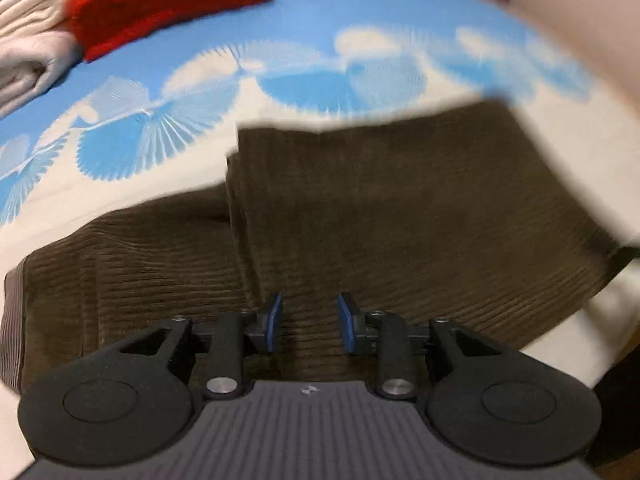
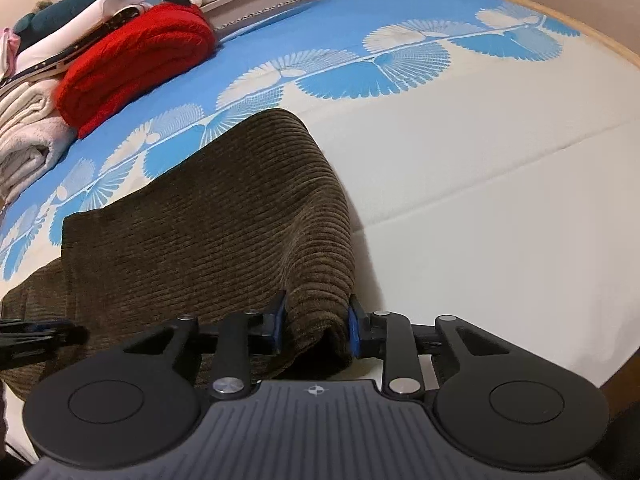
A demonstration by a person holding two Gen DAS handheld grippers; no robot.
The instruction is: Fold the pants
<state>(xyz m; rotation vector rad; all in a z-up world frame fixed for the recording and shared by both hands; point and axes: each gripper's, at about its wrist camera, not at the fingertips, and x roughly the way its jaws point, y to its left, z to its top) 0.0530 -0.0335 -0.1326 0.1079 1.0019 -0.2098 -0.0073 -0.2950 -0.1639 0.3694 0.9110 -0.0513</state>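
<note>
Pants [image 2: 224, 216]: brown ribbed fabric, corduroy-like, lying on the bed [image 2: 500, 220], already doubled over at least once. Judged from the look of it: soft, fairly thick, some weight, not slippery (ribs should give the pads bite), nothing fragile. It drapes, so it won't hold shape when lifted; expect sag btwn two grip pts.

Near, right side: my right tongs [image 2: 316, 326] are clamped on the near right corner of the folded stack, blue pads pressing a bulky roll of cloth from both sides. Grip is on the thick fold edge, several layers at once. Good place to hold, since layers stay together. The fold rises from there as a raised hump, so that corner is lifted off the sheet.

Near, left side: my left tongs [image 1: 310, 322] stand partly apart, nothing btwn the pads, cloth visible below the gap. Hovering over the near edge of the pants, w/ no contact that I can make out. Left view is motion-blurred, so details are soft.

Mid: upper folded layer ends in a straight edge left of centre; a lower layer runs out further left to what looks like a waistband [image 1: 14, 312], lighter in tone.

Judgement: left should take the near edge across from the right, pinching all layers, not only the top one, else the stack shears.

Far: blue fan-print sheet, then a red folded knit [image 2: 136, 64] and pale folded towels [image 2: 24, 136], well apart from the pants.
</note>
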